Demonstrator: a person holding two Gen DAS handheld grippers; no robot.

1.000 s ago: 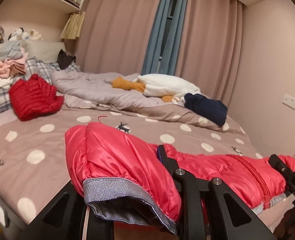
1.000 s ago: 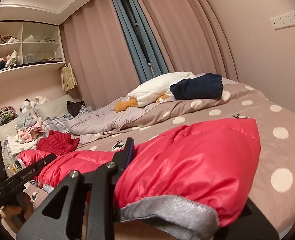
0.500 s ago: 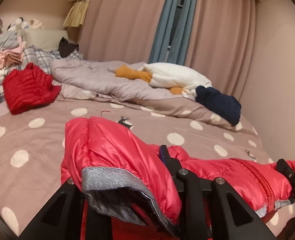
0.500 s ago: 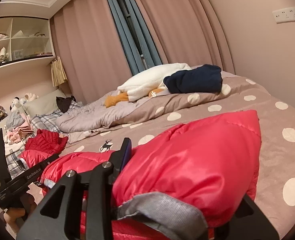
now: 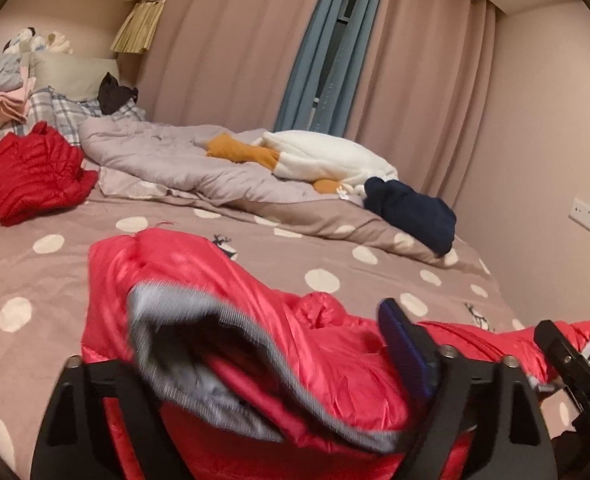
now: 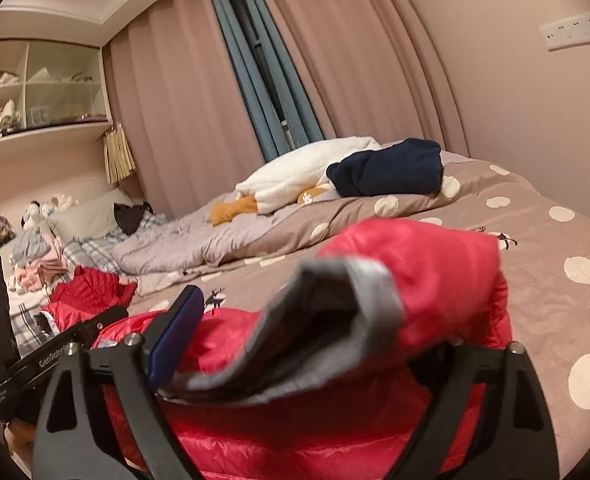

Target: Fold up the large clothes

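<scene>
A bright red puffer jacket [image 5: 223, 292] lies across the near part of the bed. My left gripper [image 5: 255, 380] is open, its jaws spread wide around one sleeve; the grey cuff [image 5: 183, 344] lies loose between them. My right gripper [image 6: 315, 344] is open too, jaws wide around the other sleeve [image 6: 427, 264], its grey cuff [image 6: 335, 320] drooping between them. The other gripper's black body shows at the right edge of the left wrist view [image 5: 575, 368] and at the left edge of the right wrist view [image 6: 35, 360].
The bed has a brown polka-dot cover [image 5: 47, 280]. A folded darker red jacket [image 5: 35, 172] lies at far left, a grey duvet [image 5: 167, 156], a white and orange plush [image 5: 319, 156] and a navy garment [image 5: 411, 212] at the back. Curtains and a wall stand behind.
Both grippers have opened: the jaws now stand wide apart and the sleeve cuffs, pinched before, hang loose and blurred between them. The sleeves have been carried further onto the bed.
</scene>
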